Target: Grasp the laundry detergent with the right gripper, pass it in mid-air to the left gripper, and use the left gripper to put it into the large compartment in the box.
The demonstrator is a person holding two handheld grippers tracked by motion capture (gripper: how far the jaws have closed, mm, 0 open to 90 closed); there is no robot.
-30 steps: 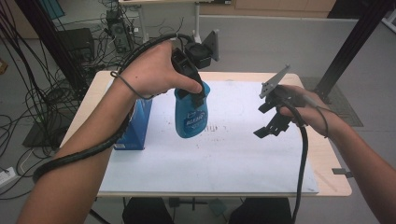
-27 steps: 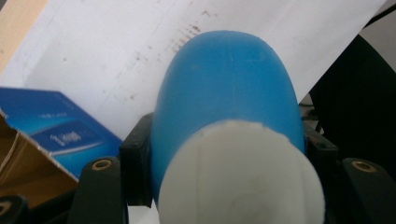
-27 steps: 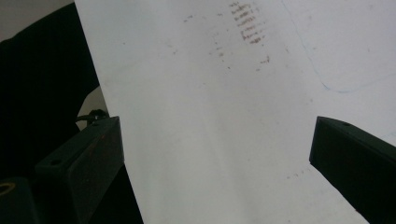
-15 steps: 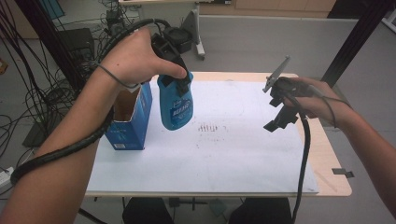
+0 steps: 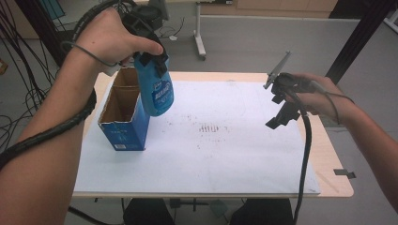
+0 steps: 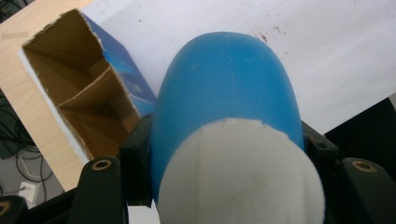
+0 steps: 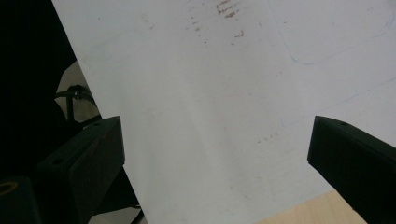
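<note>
1. The blue bottle (image 5: 156, 91) carries a white-lettered label, too blurred to read; the small print on the blue carton (image 5: 123, 123) is illegible as well
2. In the left gripper view the bottle's white cap end (image 6: 240, 175) hides most of the bottle, and the bottle covers part of the carton's open top
3. The left gripper (image 5: 151, 58) is clamped on the bottle near its top, holding it in the air just beside and above the carton, over the white sheet (image 5: 220, 154)
4. The bottle hangs roughly upright, base down, long axis slightly tilted
5. The right gripper (image 5: 280, 115) hovers over the sheet's right side, jaws apart with nothing between them
</note>
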